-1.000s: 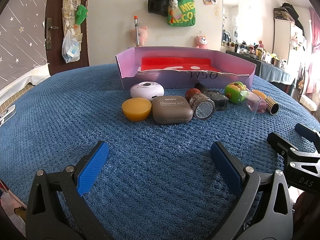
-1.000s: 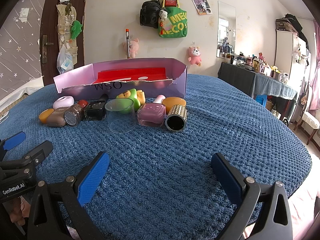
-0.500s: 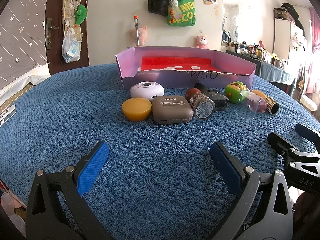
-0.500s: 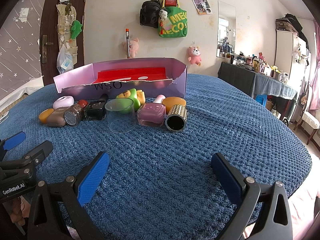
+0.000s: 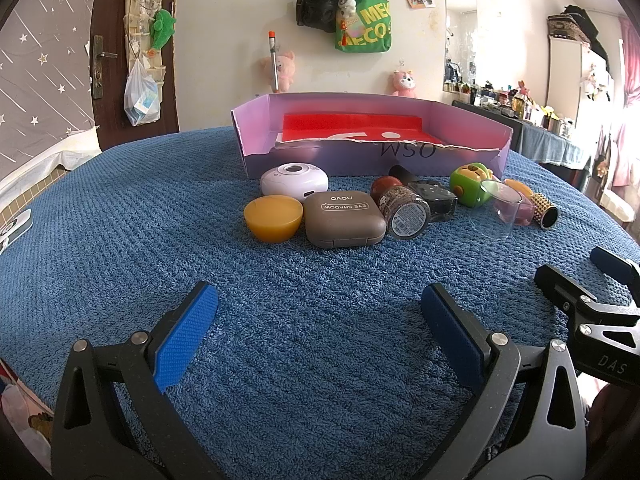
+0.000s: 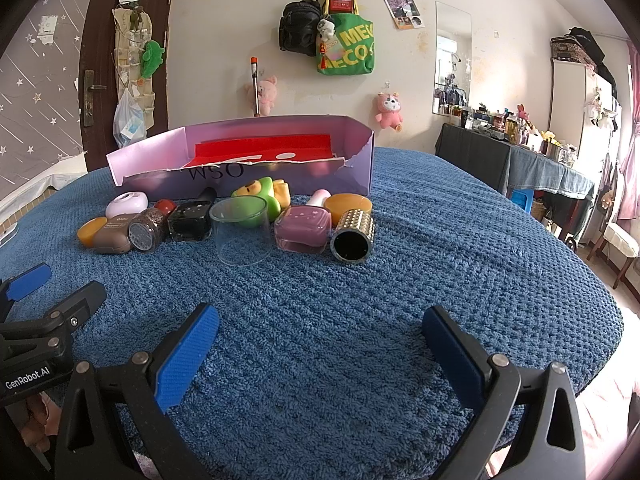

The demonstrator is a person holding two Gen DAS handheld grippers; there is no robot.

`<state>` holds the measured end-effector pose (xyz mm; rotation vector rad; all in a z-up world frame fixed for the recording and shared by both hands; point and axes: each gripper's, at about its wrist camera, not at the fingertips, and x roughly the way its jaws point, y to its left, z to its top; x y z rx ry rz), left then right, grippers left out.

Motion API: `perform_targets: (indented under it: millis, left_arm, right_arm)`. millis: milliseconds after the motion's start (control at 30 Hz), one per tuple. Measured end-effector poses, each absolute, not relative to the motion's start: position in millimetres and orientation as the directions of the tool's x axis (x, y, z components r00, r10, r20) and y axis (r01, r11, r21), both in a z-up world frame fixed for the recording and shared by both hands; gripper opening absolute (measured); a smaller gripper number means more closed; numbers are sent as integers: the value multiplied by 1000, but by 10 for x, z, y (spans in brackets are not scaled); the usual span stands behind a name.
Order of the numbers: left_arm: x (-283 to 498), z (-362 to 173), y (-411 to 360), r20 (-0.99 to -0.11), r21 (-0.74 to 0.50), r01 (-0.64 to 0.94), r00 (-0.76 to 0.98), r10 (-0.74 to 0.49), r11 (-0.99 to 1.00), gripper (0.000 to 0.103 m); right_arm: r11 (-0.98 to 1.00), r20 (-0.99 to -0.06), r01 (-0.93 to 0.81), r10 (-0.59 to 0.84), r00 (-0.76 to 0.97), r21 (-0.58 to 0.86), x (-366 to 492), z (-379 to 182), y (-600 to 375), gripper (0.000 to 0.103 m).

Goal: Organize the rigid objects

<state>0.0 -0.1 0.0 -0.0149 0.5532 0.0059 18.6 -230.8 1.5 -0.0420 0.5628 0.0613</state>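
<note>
Blue textured blanket (image 5: 120,240) under a purple box (image 5: 360,156) and a row of small containers (image 6: 224,224).

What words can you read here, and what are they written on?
"novo EYE SHADOW", seen upside down: brown case.
"WSO": purple box front wall.
"MEC" over "ECO", partly hidden: green bag on the wall.
"GenRobot.AI": left gripper.
"DAS": right gripper.
Round jar label, wall photos and poster: too small to read.
</note>
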Motion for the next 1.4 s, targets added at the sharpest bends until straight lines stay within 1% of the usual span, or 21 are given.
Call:
perform_targets:
  millis: [367, 533, 800, 900, 1067, 1167, 1267, 1400]
  left_arm:
    - [2, 2, 4, -527, -12, -6, 850, -1, 1000, 103]
    - [53, 40, 32, -541, -16, 11, 841, -18, 1000, 103]
    - [155, 236, 192, -562, -61, 40, 825, -67, 997, 103]
    - [273, 363, 313, -589, -74, 49, 804, -84, 996, 103]
    - [505, 428, 490, -645, -74, 47, 760, -84, 996, 103]
    - [600, 419, 582, -669, -66, 52, 739, -83, 996, 103]
    - [666, 403, 639, -692, -64, 70, 716, -95, 995, 103]
    - [742, 375, 676, -719, -58, 91, 687, -105, 994, 101]
  right_arm:
    - [997, -530, -68, 47, 846, -21, 179, 16, -2307, 103]
    - [997, -542, -76, 54, 838, -18, 181, 38, -2324, 103]
    - [996, -559, -90, 66, 827, -15, 284, 116, -2336, 103]
    - [997, -551, -79, 59, 832, -13, 338, 208, -2382, 103]
    - [999, -553, -52, 48, 832, 9, 516, 389, -2514, 103]
    - [1000, -574, -26, 26, 818, 8, 656, 437, -2596, 103]
    - [1000, -619, -4, 10, 785, 11, 781, 401, -2671, 103]
    - [997, -665, 10, 43, 745, 77, 893, 353, -2799, 103]
